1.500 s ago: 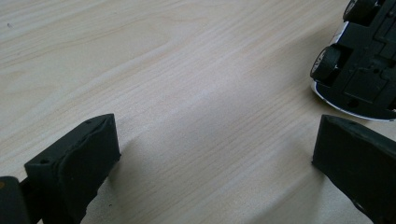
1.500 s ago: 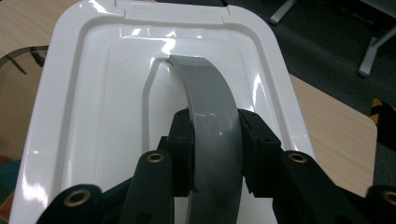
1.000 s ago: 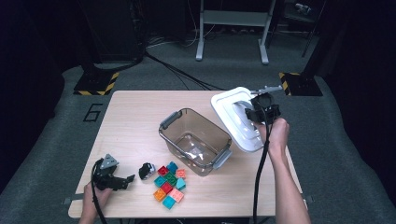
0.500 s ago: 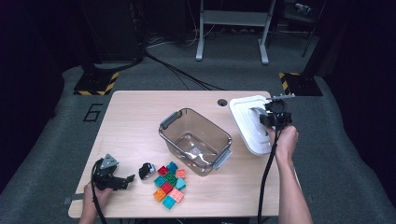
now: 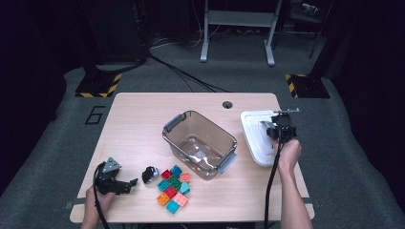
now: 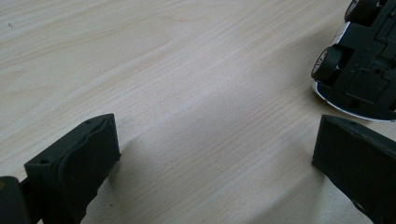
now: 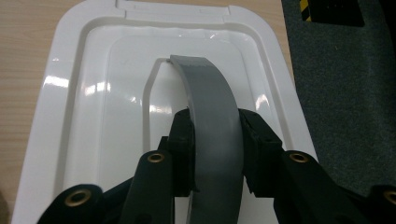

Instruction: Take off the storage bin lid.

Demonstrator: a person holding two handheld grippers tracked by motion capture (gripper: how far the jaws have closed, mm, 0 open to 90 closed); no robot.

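Table (image 5: 143,119): I see a light wood top with a round hole (image 5: 227,104) near its far edge.
Centre: a clear brown tub (image 5: 200,143) with grey end latches stands open on the wood.
Right edge: I find the white lid (image 5: 255,138) lying flat, its grey handle (image 7: 212,112) arched up.
Near side: coloured blocks (image 5: 173,188) sit clustered just before the tub.
Beside the blocks: I note a toy car (image 5: 150,175) on its side.

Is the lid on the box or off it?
Off. The white lid lies flat on the table beside the open clear box, with the right gripper clamped on its grey handle.
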